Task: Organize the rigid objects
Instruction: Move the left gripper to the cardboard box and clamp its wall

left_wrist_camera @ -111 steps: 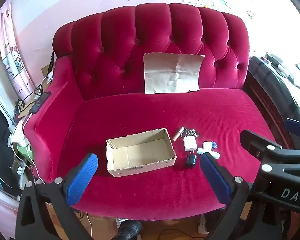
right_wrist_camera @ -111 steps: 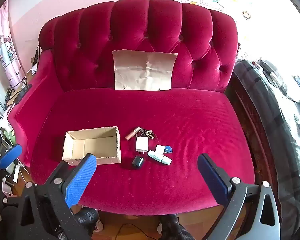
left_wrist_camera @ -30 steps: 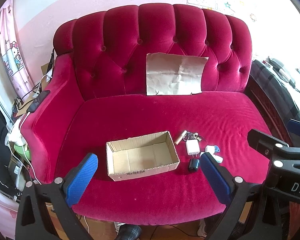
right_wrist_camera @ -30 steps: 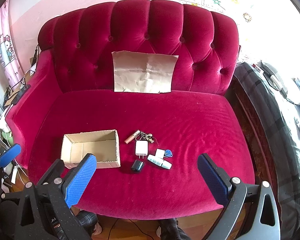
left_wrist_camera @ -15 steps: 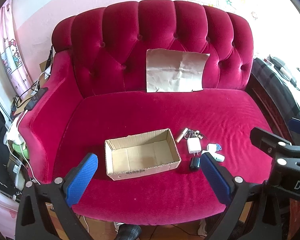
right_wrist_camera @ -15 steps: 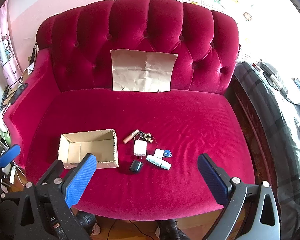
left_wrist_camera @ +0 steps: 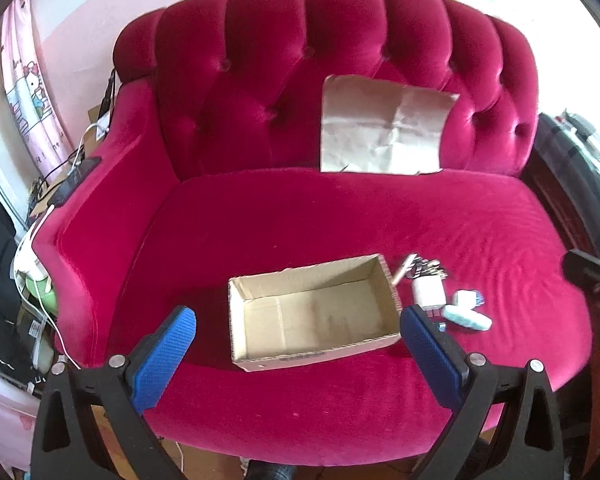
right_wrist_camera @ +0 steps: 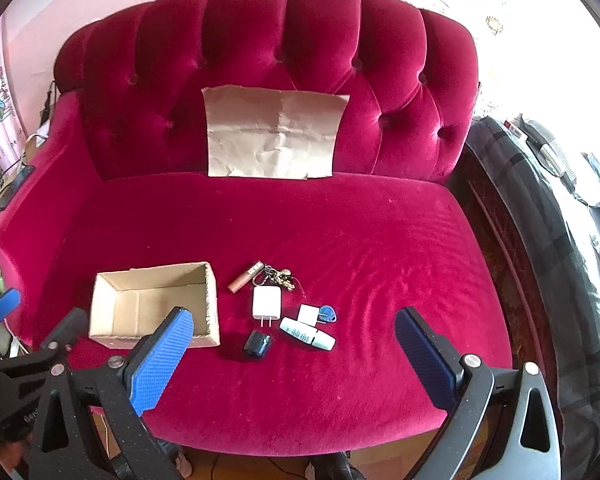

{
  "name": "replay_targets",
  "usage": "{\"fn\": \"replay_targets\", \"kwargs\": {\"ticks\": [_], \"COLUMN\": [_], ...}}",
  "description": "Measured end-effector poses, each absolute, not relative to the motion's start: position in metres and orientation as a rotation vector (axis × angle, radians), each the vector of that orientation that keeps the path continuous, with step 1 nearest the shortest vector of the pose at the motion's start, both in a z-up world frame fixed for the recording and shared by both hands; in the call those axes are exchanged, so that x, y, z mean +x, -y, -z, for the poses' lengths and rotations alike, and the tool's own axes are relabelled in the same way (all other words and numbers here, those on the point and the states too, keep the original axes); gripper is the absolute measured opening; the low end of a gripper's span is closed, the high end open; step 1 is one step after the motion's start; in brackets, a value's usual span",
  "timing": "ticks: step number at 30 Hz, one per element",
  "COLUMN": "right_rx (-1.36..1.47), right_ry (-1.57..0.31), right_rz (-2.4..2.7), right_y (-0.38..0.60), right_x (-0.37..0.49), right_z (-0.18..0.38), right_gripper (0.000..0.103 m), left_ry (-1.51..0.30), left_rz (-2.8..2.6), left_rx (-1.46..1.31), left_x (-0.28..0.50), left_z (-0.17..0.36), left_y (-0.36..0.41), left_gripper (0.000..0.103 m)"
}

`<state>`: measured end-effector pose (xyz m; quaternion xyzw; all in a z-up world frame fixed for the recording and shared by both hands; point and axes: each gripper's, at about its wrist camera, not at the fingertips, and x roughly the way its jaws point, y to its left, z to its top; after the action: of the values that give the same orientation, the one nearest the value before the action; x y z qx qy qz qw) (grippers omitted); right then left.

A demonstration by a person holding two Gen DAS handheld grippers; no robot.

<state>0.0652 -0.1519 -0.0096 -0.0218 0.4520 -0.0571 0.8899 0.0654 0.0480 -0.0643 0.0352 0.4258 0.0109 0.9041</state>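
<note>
Left gripper [left_wrist_camera: 298, 344] and right gripper [right_wrist_camera: 294, 344] both hover level above the sofa's [right_wrist_camera: 340, 240] front edge, jaws spread wide, holding nothing. The empty cardboard box [left_wrist_camera: 312, 312] sits on the seat; the white charger [right_wrist_camera: 266, 304] and other small items lie just right of it

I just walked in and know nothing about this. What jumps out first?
A big crimson velvet sofa fills the view, with a creased sheet of brown paper propped against its back. On the seat near the front sit an open, empty cardboard box and, to its right, a white charger among other small items.
</note>
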Motion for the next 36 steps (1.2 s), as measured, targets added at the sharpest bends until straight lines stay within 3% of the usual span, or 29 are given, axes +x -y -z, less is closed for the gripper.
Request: {"fn": "replay_targets", "kwargs": {"ticks": [17,36], "right_rx": [-0.086,-0.05], "right_ry": [-0.999,-1.053], "right_rz": [0.154,0.148], "right_y": [0.175,0.195], "right_x": [0.133,0.151], "right_z": [0.091,0.156], "right_gripper": [0.103,0.103], "left_ry": [-1.014,-1.045], "left_rz": [-0.107,-0.085], "left_rx": [0.055,0.038], "left_x": [0.128,0.143], "left_z": [0.163,0.214], "left_y": [-0.107,-0.133], "left_gripper": [0.103,0.103]}}
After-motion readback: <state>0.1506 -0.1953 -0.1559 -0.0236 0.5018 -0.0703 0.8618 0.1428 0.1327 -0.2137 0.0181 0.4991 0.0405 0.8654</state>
